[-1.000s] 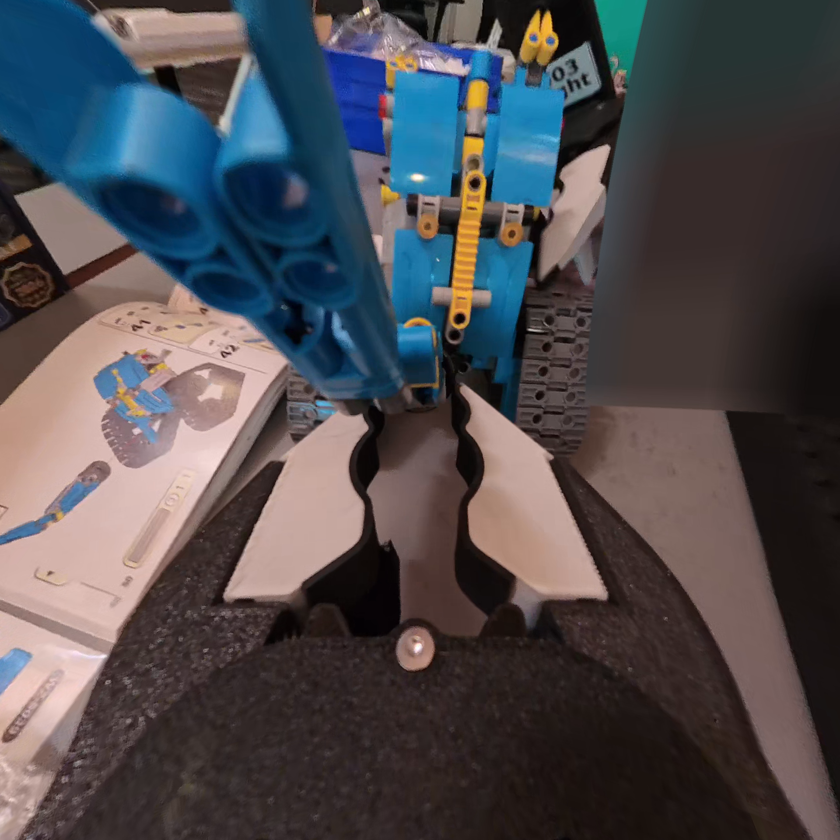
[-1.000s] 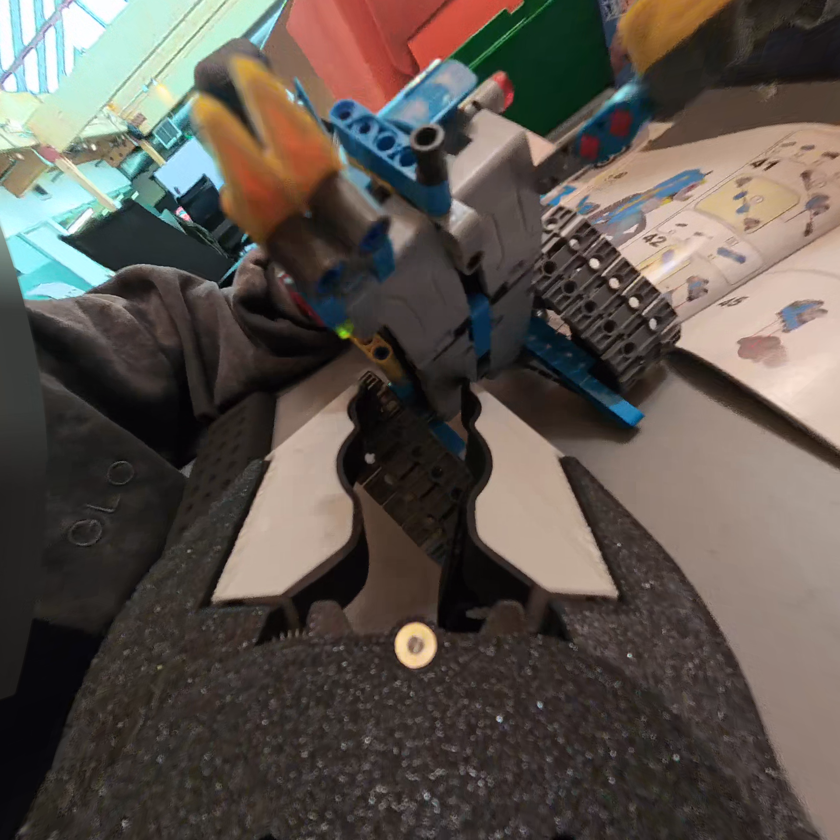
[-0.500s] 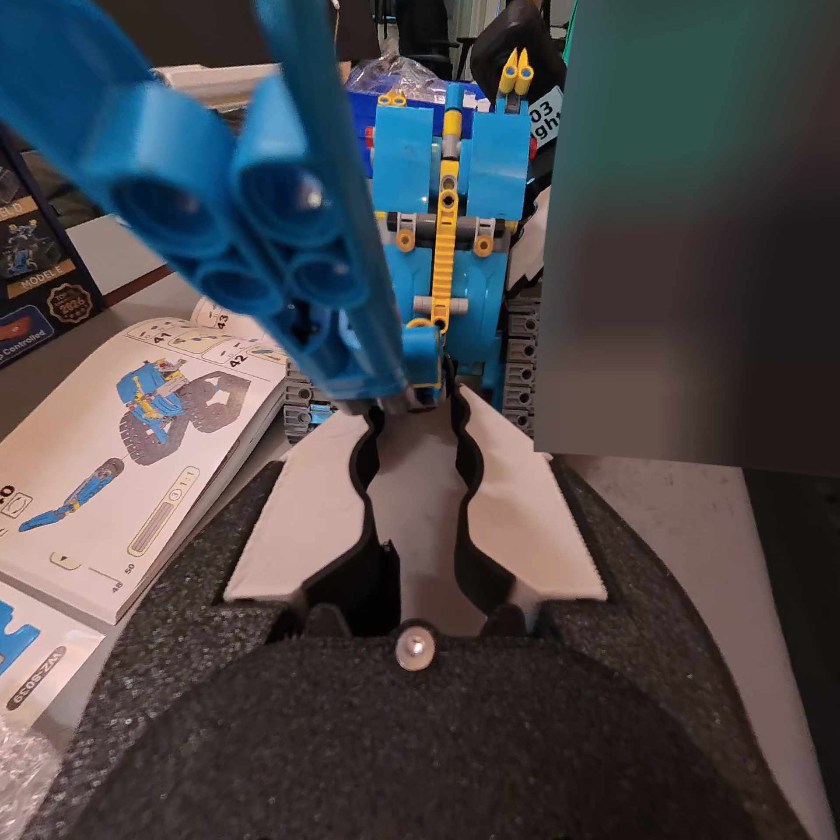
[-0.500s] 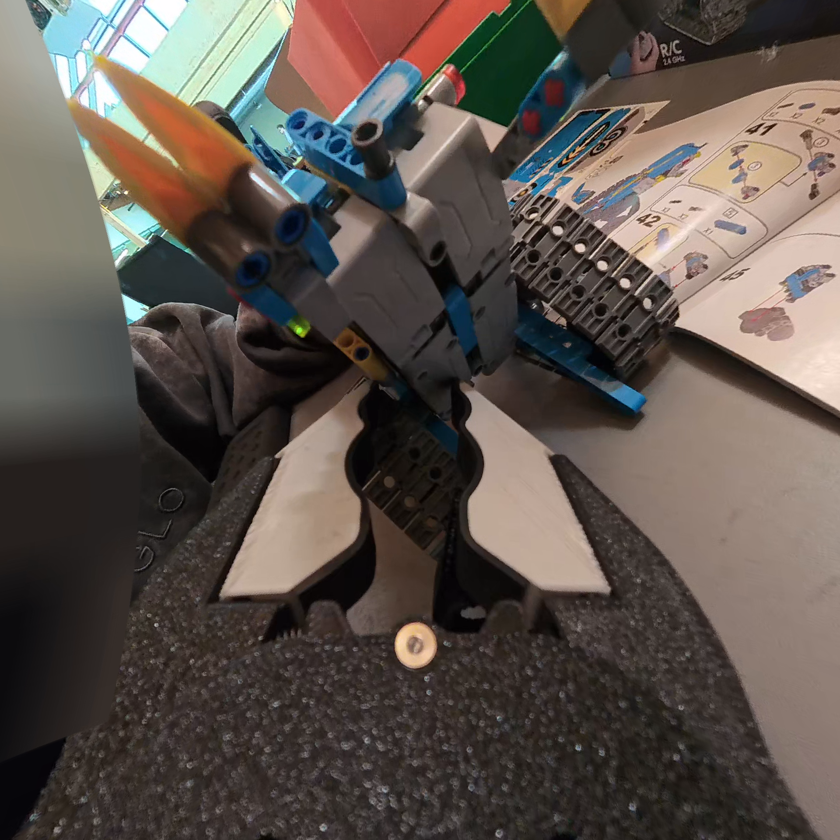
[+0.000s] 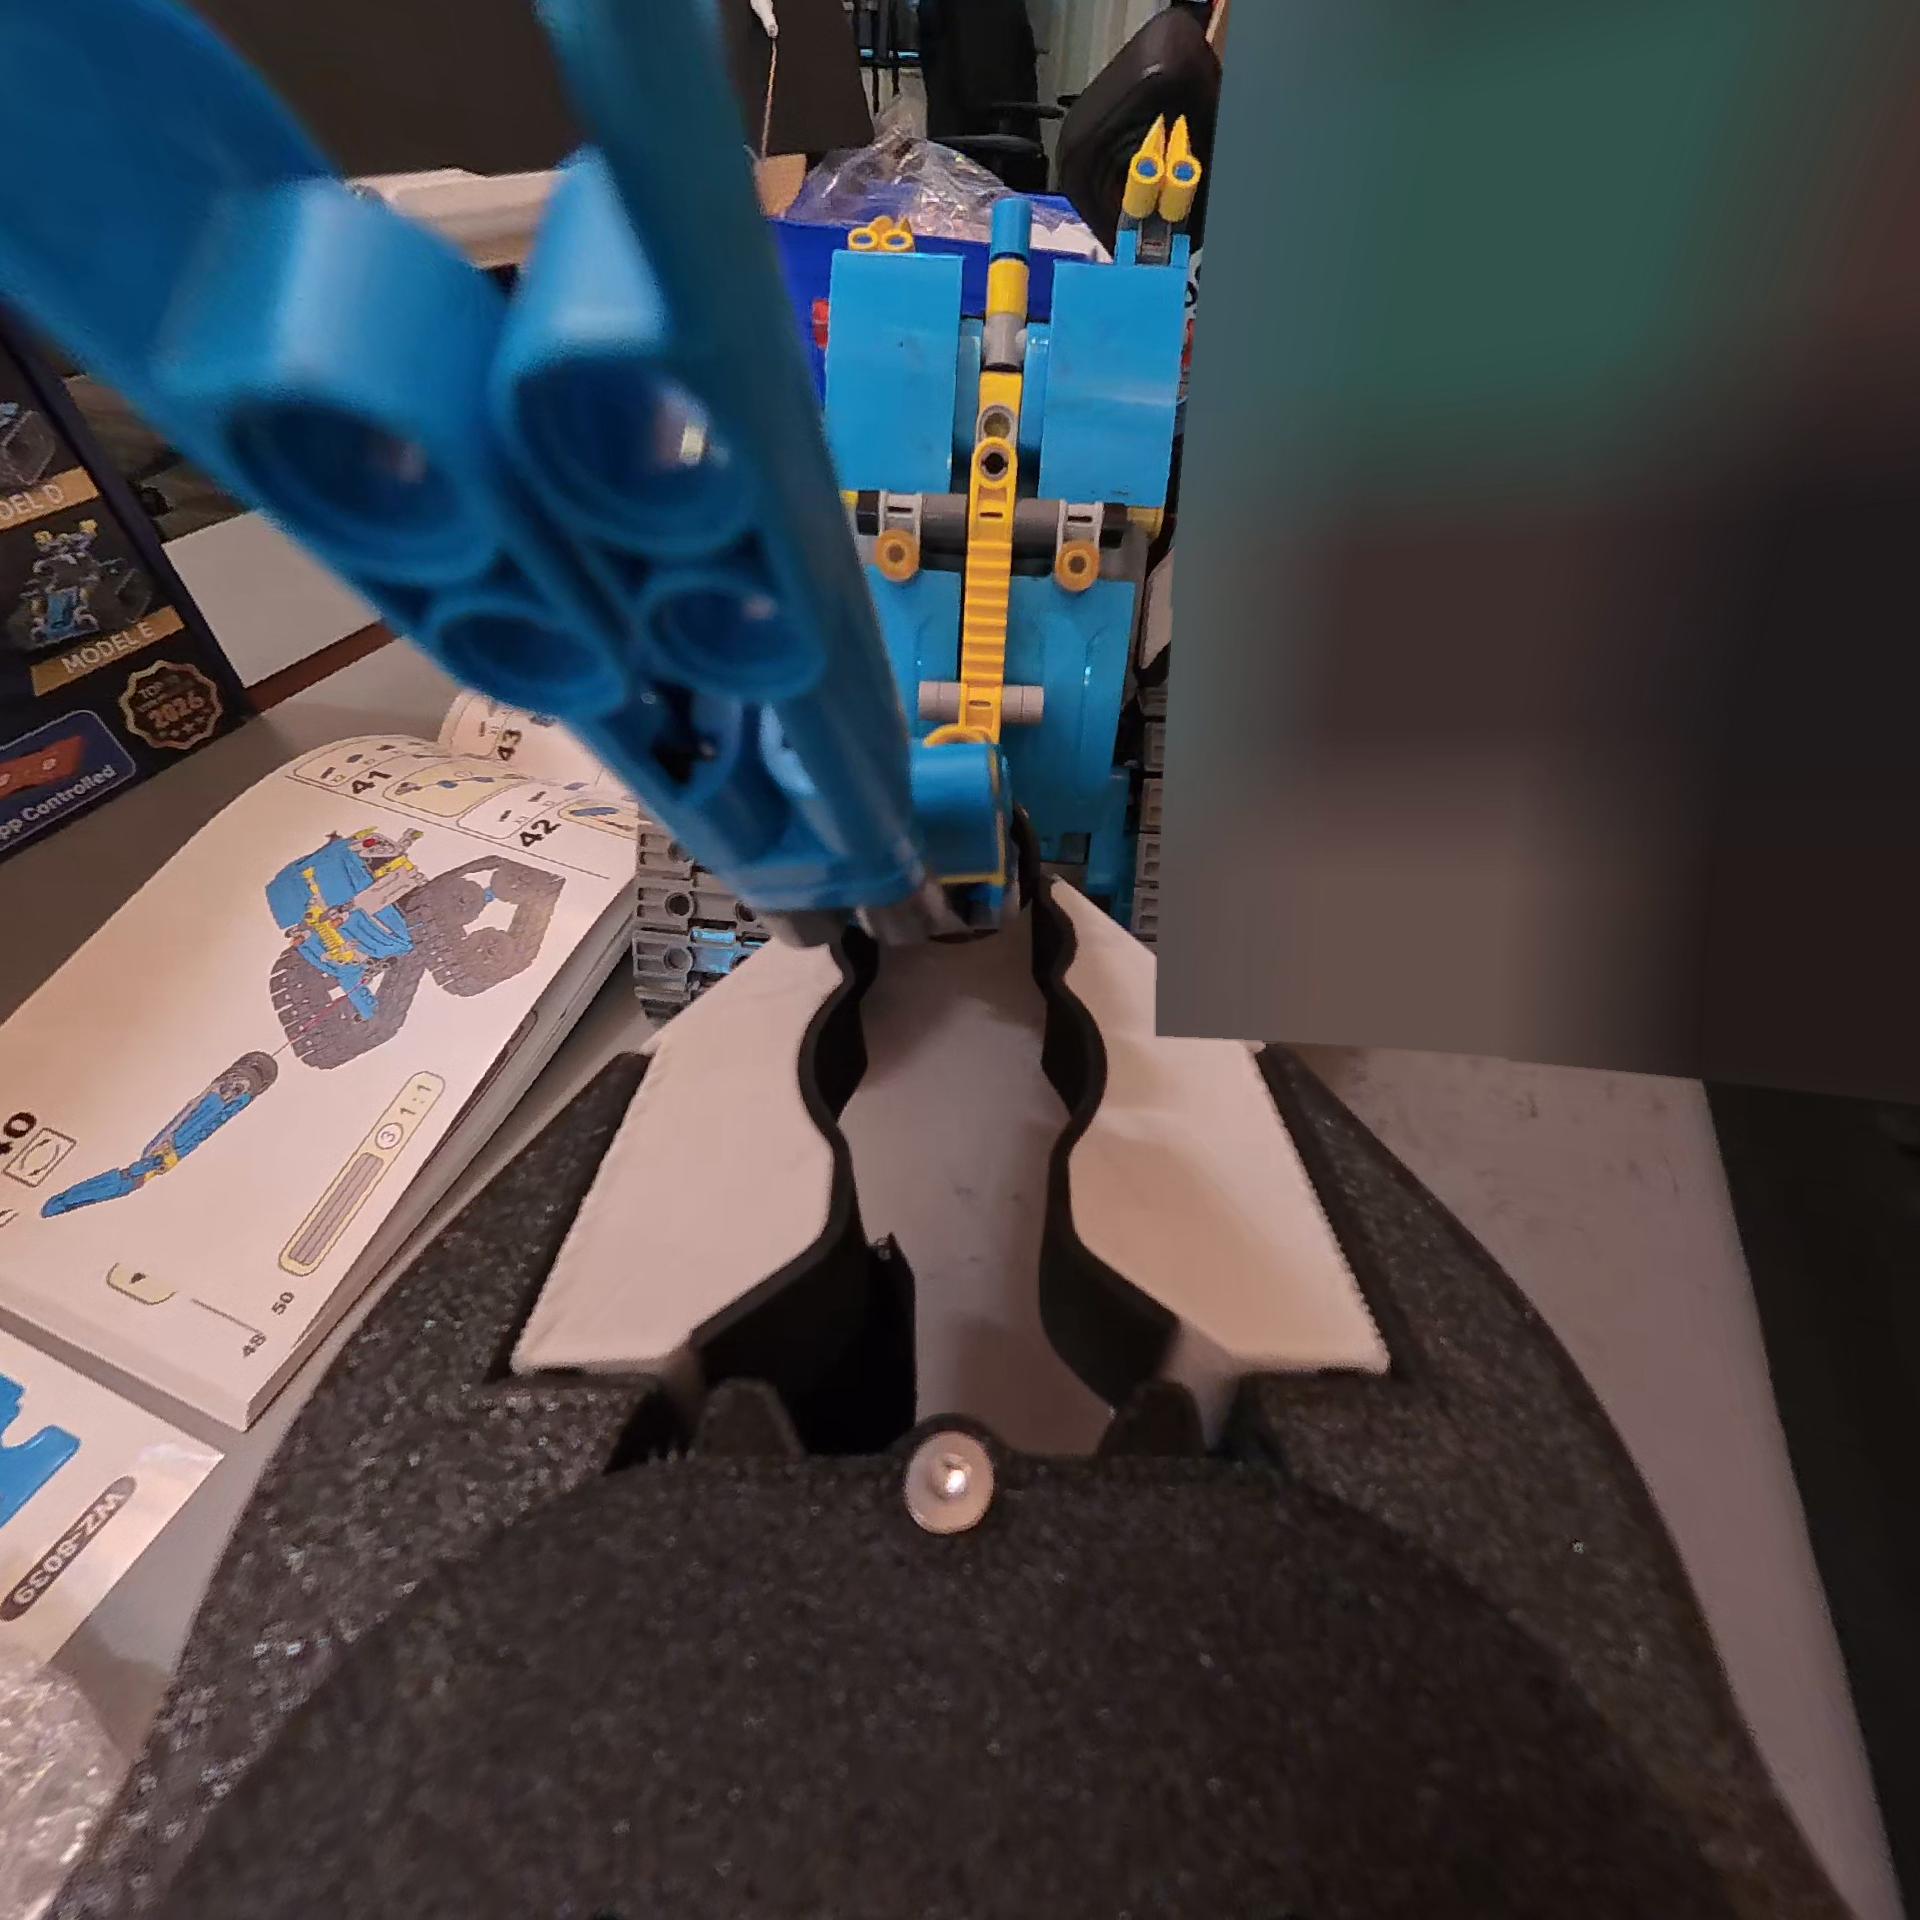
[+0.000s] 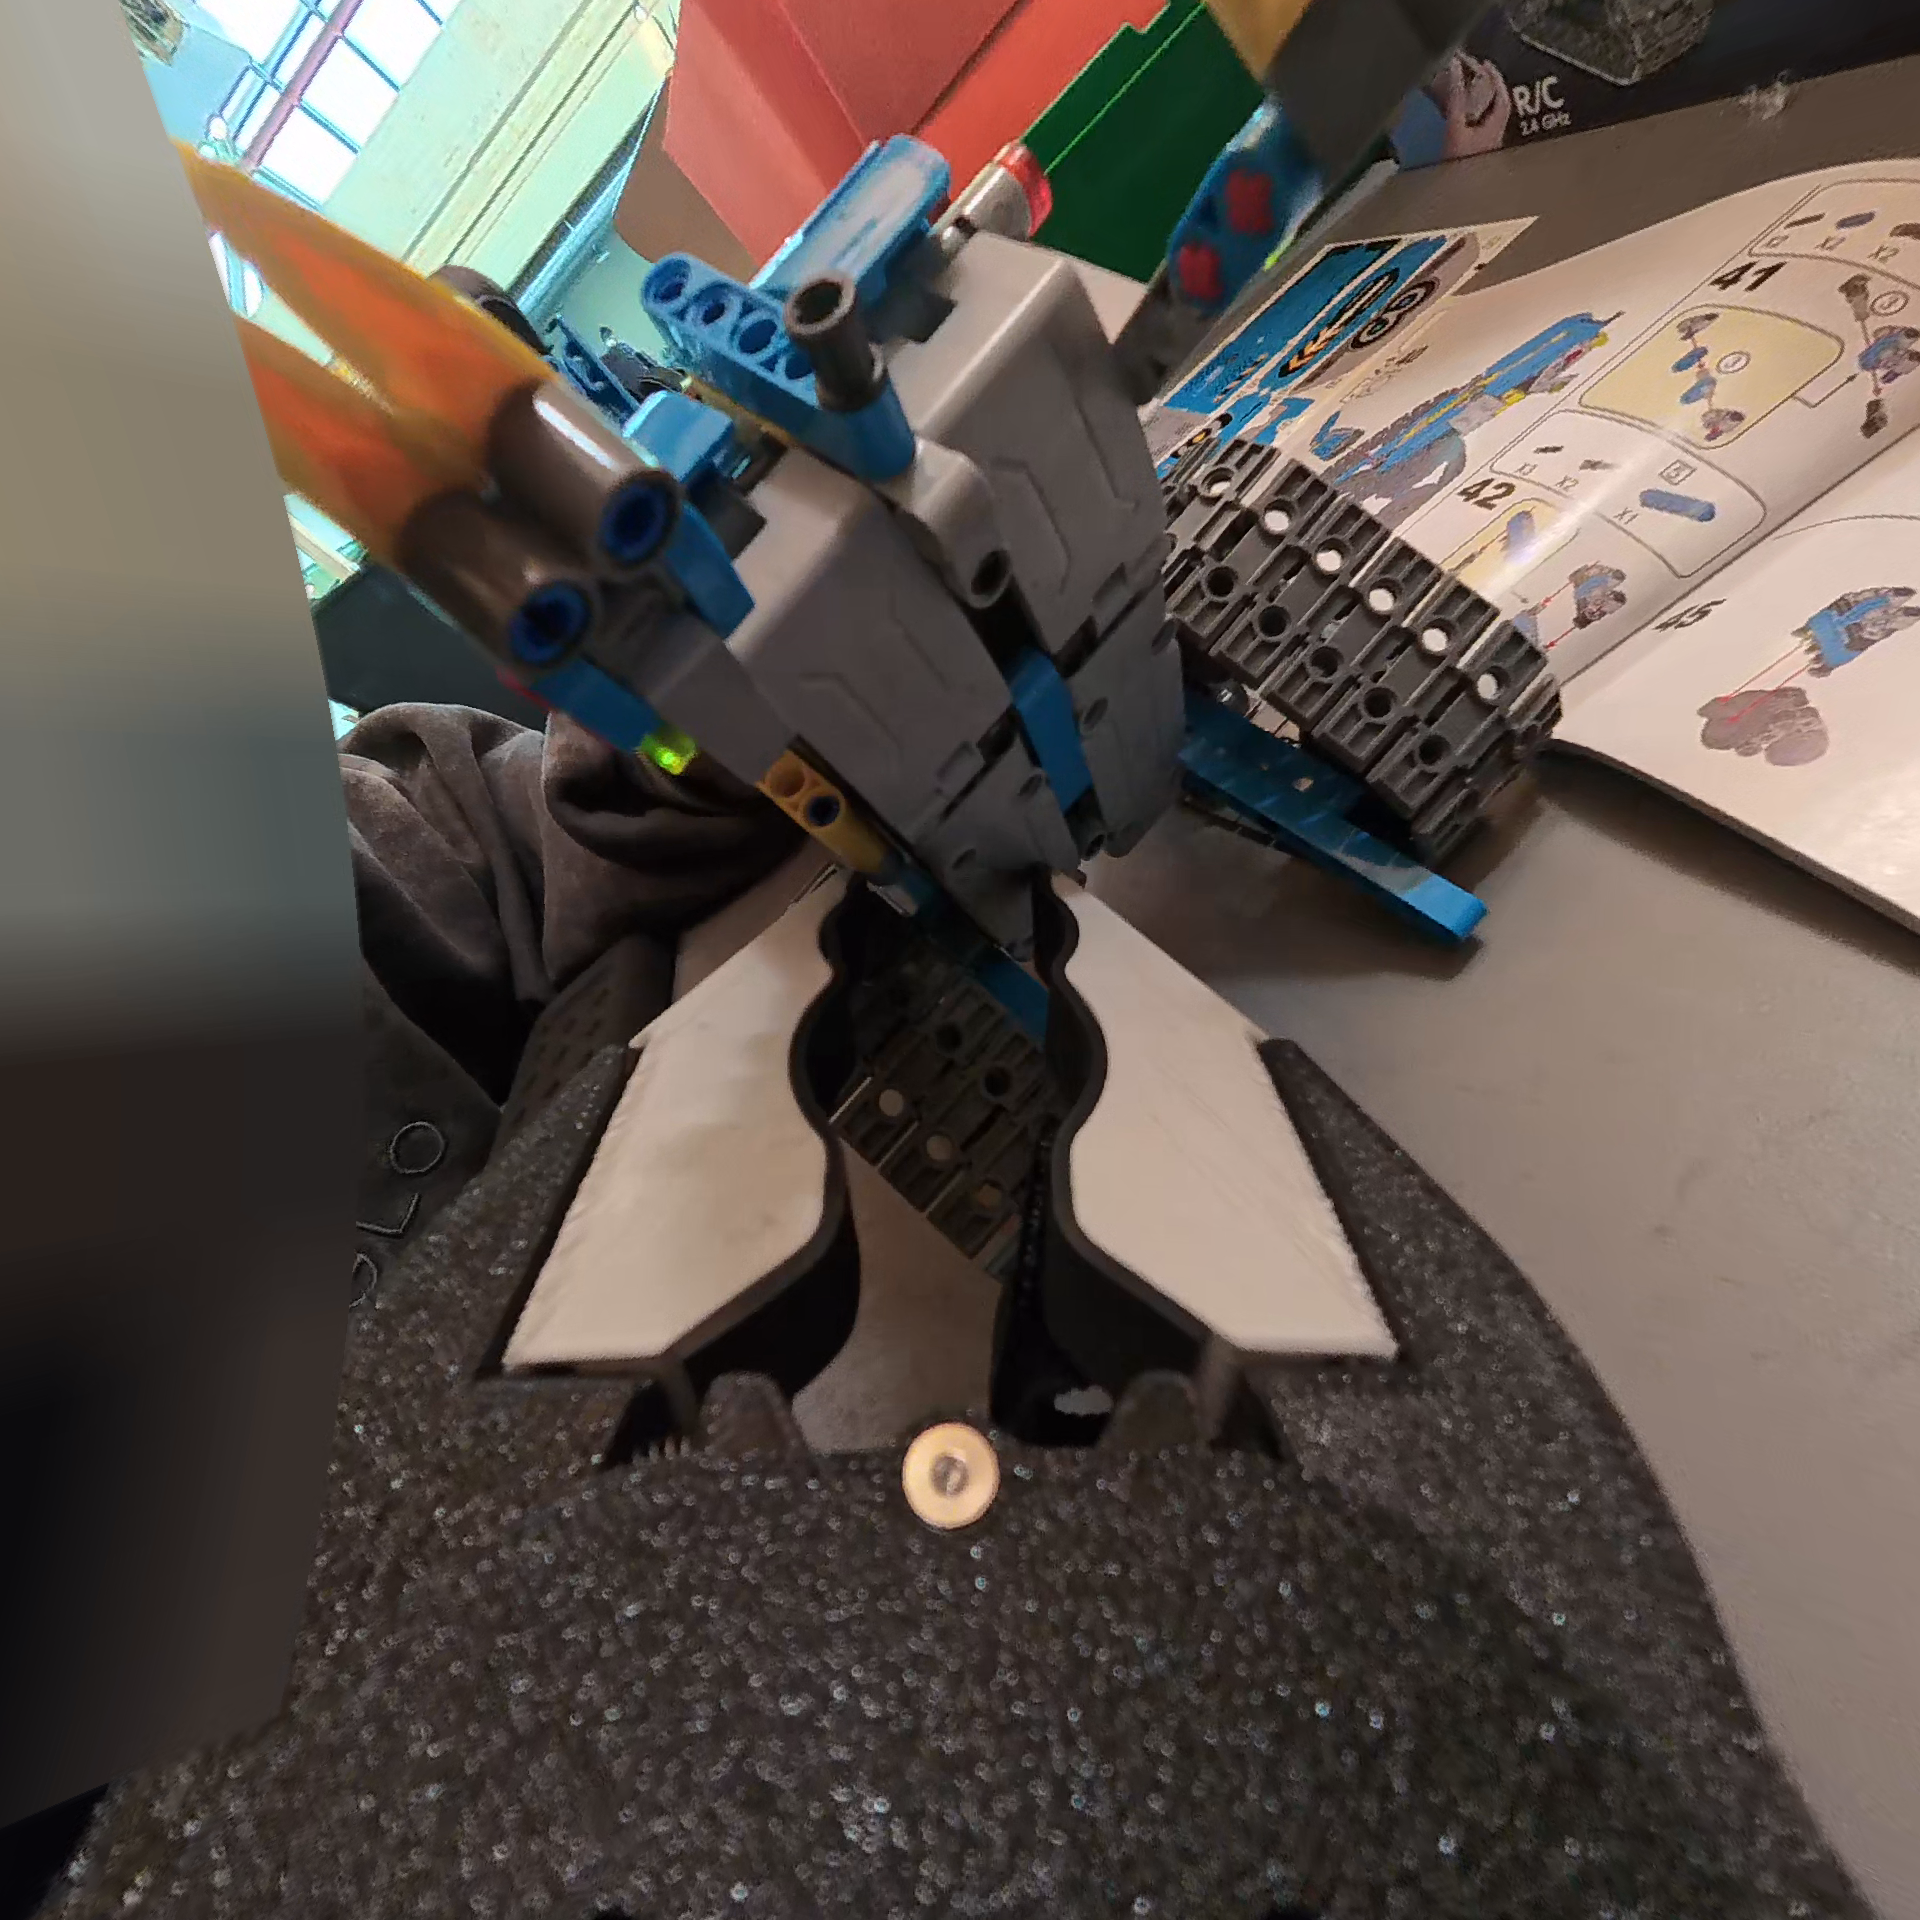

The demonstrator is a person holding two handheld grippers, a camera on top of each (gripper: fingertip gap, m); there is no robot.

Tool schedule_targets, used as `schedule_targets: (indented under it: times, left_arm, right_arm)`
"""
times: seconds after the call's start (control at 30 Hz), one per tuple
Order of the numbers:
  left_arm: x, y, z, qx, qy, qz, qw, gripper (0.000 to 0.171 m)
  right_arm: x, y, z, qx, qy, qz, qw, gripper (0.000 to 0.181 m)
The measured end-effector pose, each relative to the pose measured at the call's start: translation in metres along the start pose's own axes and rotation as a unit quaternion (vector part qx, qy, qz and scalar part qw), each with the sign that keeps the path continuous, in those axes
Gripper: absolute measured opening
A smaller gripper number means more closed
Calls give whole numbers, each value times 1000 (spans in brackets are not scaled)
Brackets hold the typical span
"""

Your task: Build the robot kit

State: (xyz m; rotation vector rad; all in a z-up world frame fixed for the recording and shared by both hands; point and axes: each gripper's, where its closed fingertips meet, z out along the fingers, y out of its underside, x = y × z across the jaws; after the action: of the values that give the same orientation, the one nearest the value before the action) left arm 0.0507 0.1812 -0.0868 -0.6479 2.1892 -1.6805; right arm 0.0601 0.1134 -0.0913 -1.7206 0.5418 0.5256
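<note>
your left tongs (image 5: 940,920) are pinching the lower end of a long blue plastic studless beam assembly with round pin holes (image 5: 540,499) right at their tips, so the piece rises up and to the left out of the grip, its free end unsupported close to the lens; most of the gap behind the tips is bare

straight ahead of those tongs, just past the tips, stands the blue and yellow brick-built tracked vehicle with a yellow toothed rack down its middle (image 5: 997,582), tipped up on end, probably so that its face is turned towards the beam

your right tongs (image 6: 951,935) are pressed onto that same model (image 6: 935,644) from the other side, clamping the dark grey linked track (image 6: 945,1112) and the blue frame low between the fingers; gripping low likely steadies it on the grey worktop (image 6: 1558,1195)

the open white instruction booklet with printed build steps (image 5: 312,997) lies flat to the left of the left tongs, and to the right beyond the right tongs, pages up where you can read them

a dark printed box (image 5: 73,644) stands farther left
</note>
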Motion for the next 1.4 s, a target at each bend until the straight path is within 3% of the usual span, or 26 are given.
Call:
schedule_targets:
  times: [0.3, 0.6, 0.67, 0.87, 0.97, 1.1, 1.33, 1.4]
  left_arm:
    - [1, 0, 1, 3, -74, -26, 997, 29]
    - [1, 7, 2, -14, -32, -103, 994, 28]
    - [4, 17, 3, -50, -23, -98, 994, 27]
    - [1, 16, 4, -70, -25, -32, 997, 27]
    - [2, 18, 4, -92, -13, -16, 996, 47]
    - [7, 11, 5, -80, 16, -16, 997, 40]
    - [-6, 9, 3, -64, 1, -53, 997, 50]
    - [-7, 6, 3, -48, 1, -54, 997, 45]
  right_arm:
    - [1, 0, 0, -1, -26, 40, 999, 30]
    - [3, 1, -2, -8, -57, 81, 995, 29]
    - [3, 1, -2, -7, -55, 80, 995, 29]
    - [3, 0, -2, -7, -53, 77, 996, 28]
    - [2, 0, -2, -8, -51, 69, 996, 29]
    - [2, 0, -2, -9, -51, 69, 996, 29]
    - [2, 0, -1, -10, -51, 70, 996, 29]
    - [2, 0, -1, -10, -51, 70, 996, 29]
